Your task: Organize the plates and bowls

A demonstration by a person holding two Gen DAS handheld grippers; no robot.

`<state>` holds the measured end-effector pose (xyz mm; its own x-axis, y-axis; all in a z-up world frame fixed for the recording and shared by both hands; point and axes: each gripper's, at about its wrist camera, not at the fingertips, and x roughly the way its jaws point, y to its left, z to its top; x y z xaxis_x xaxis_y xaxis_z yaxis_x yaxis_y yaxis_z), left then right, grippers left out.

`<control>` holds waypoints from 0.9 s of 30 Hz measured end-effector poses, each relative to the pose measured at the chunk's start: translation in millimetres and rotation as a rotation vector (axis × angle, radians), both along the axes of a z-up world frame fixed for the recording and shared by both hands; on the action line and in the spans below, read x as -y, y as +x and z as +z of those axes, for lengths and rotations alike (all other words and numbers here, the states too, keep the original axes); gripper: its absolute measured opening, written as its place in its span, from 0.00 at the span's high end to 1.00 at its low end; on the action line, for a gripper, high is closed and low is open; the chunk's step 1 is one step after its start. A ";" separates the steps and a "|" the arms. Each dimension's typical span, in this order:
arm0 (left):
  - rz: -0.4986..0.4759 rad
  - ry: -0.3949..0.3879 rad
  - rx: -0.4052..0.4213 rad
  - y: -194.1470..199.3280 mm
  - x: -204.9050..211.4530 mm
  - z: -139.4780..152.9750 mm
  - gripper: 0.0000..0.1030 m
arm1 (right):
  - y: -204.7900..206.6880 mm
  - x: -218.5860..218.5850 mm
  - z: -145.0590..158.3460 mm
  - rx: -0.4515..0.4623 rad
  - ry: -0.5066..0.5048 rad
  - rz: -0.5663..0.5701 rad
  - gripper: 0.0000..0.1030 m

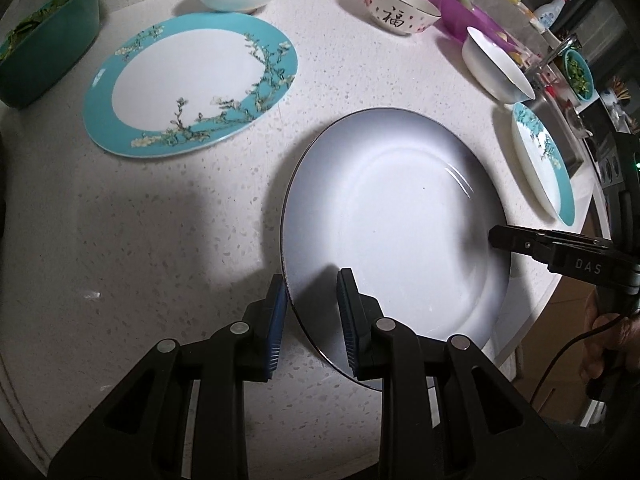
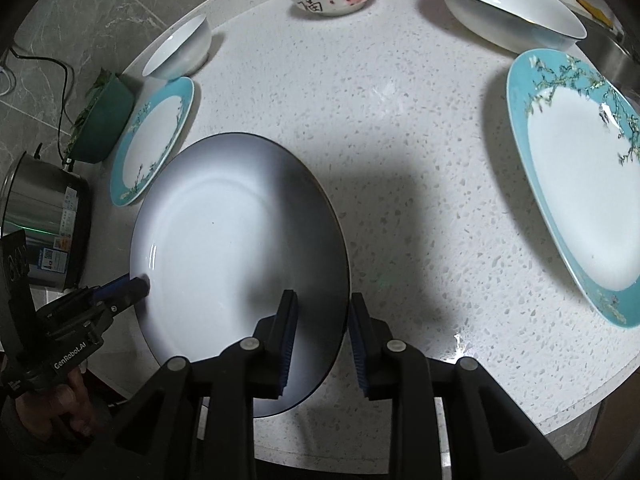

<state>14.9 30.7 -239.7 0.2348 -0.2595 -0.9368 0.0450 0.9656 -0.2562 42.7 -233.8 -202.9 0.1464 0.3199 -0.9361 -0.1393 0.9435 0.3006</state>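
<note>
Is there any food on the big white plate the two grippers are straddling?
No. In the left wrist view the white plate is bare, showing only shadow and glare.

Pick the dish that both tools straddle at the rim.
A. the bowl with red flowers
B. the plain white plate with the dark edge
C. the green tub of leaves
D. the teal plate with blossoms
B: the white plate has its dark rim between the fingers of the left tool on one side and of the right tool on the opposite side.
</note>
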 end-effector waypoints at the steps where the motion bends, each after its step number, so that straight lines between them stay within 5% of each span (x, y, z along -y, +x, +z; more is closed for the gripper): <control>1: 0.001 0.000 -0.003 1.5 1.3 -1.4 0.77 | -0.5 -0.5 -1.0 0.001 -0.005 0.001 0.72; 13: 0.062 -0.008 0.006 7.3 -14.0 2.4 0.70 | -1.0 -5.5 6.0 0.047 -0.018 0.018 0.64; 15: 0.080 -0.006 0.038 7.2 -25.4 15.0 0.49 | 1.0 1.1 21.8 0.094 0.005 0.005 0.58; 16: 0.100 -0.024 0.083 8.8 -37.7 26.6 0.29 | 3.4 4.6 32.0 0.126 0.018 0.002 0.50; 17: 0.118 -0.030 0.122 10.5 -47.8 35.7 0.19 | 6.8 8.3 44.4 0.166 0.047 -0.003 0.39; 20: 0.162 -0.043 0.214 26.7 -80.3 53.8 0.17 | 24.4 18.0 73.5 0.238 0.280 -0.027 0.11; 23: 0.211 -0.080 0.203 49.3 -108.5 57.6 0.00 | 52.7 8.3 83.7 0.238 0.481 -0.009 0.05; 27: 0.222 -0.038 0.215 77.1 -127.1 55.7 0.00 | 93.2 -30.8 72.5 0.192 0.555 0.069 0.00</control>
<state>92.0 157.8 -184.0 0.4811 -0.2140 -0.8502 -0.1086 0.9477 -0.3000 135.9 -203.1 -130.3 0.2586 0.7689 -0.5847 -0.2954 0.6393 0.7100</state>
